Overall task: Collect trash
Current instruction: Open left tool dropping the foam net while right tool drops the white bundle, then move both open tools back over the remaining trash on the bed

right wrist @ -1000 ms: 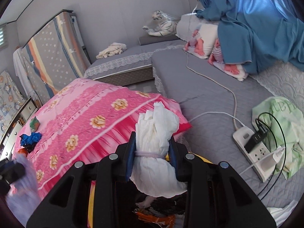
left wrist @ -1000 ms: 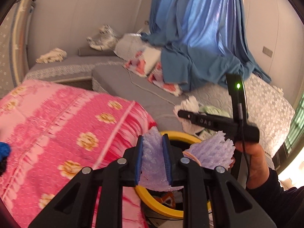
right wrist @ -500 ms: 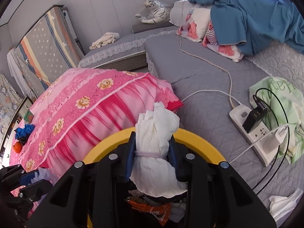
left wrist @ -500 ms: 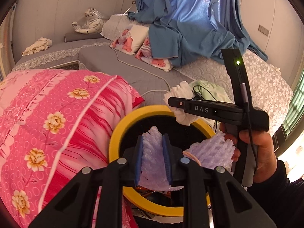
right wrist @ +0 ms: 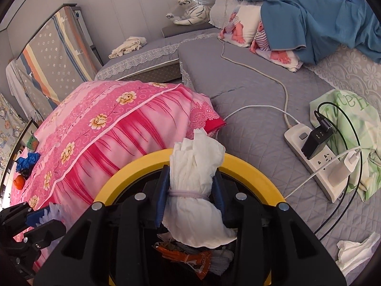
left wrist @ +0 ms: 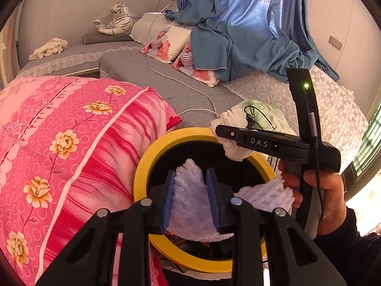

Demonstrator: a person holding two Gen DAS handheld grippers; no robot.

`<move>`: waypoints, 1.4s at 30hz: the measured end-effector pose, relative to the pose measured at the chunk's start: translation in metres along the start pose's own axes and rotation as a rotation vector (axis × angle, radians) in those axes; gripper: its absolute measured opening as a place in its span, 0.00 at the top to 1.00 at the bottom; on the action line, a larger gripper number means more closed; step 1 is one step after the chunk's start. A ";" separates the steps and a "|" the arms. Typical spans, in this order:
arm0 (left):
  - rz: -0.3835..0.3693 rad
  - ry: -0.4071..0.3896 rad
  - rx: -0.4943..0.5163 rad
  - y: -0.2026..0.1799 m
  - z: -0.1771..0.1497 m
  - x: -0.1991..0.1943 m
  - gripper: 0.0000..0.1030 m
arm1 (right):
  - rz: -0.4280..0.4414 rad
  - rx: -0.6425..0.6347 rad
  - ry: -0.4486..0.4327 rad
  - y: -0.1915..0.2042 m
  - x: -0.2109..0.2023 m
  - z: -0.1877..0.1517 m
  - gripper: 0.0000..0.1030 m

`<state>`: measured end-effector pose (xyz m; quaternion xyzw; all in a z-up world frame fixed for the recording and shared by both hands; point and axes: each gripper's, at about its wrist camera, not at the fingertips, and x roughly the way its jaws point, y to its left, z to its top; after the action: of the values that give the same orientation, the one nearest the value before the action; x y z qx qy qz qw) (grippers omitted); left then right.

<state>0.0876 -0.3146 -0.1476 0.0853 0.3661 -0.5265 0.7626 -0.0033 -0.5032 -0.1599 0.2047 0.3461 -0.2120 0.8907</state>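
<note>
Right now two pieces of trash are being held over the yellow-rimmed bin (left wrist: 142,166), which is sitting just beside the pink flowered blanket (left wrist: 59,143). A piece of purple foam wrap (left wrist: 190,197) is being squeezed between the blue pads of the left gripper (left wrist: 190,200), above the near side of the bin's black opening. Another part of the same foam (left wrist: 266,195) is sticking out to the side, close to the person's right hand (left wrist: 328,197).

A white bundle of tissue (right wrist: 195,190) (it is tied around the middle with a pale band) is being pinched by the right gripper (right wrist: 191,190). Its fingers are closed tight on the bundle. The bundle is being held above the far side of the bin (right wrist: 238,166), with its top end poking up past the yellow rim. In the left camera the same bundle (left wrist: 233,128) is being seen at the tip of the right gripper (left wrist: 226,132), over the bin's far rim.

Some trash is already lying inside the bin, such as an orange wrapper (right wrist: 188,257).

On the grey bed cover beyond the bin, a white power strip (right wrist: 316,166) is lying with black and white plugs in it. A crumpled white tissue (right wrist: 354,250) is lying on the cover near the bin, on the power strip's side.
</note>
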 end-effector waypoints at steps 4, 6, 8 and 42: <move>-0.006 -0.012 -0.022 0.004 0.001 -0.003 0.53 | -0.016 0.014 -0.010 -0.004 -0.001 0.001 0.51; -0.002 -0.025 -0.026 0.004 0.000 -0.007 0.45 | -0.023 0.027 -0.013 -0.007 -0.002 0.001 0.49; -0.001 -0.042 -0.034 0.006 0.001 -0.012 0.38 | -0.025 0.033 -0.015 -0.008 -0.003 0.002 0.49; 0.561 -0.347 -0.393 0.213 -0.071 -0.243 0.08 | 0.400 -0.519 -0.038 0.297 0.016 0.022 0.27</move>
<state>0.1957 -0.0058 -0.0954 -0.0559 0.2881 -0.2235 0.9295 0.1731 -0.2723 -0.0916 0.0311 0.3248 0.0588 0.9435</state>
